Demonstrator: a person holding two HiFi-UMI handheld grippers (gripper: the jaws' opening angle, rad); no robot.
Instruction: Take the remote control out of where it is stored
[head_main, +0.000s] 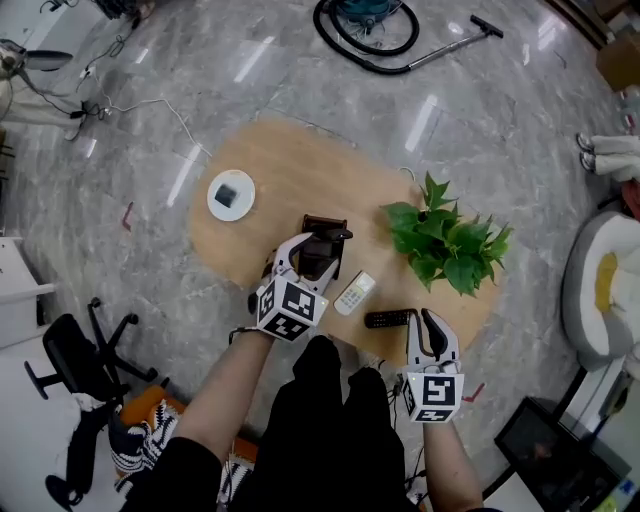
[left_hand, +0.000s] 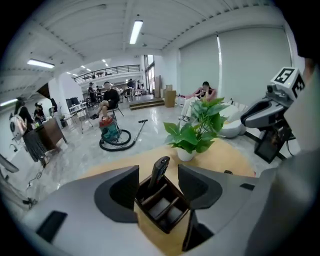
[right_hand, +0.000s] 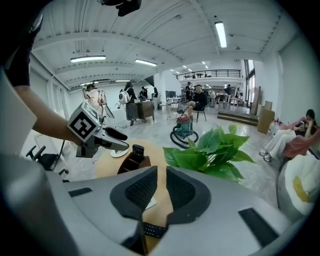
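Remote (left_hand: 160, 169) in holder (left_hand: 150, 232) between wide-open left fingers (left_hand: 117, 194) (indistinct in head view); right fingers (right_hand: 140, 192) near-shut, empty.

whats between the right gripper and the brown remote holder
Two loose remotes lie there: a black remote by the right gripper, then a white remote nearer the brown holder. The head view shows both.

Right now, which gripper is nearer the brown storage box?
Left. The left gripper has open jaws flanking the storage box; the right gripper sits apart, near the table edge by the black remote lying flat.
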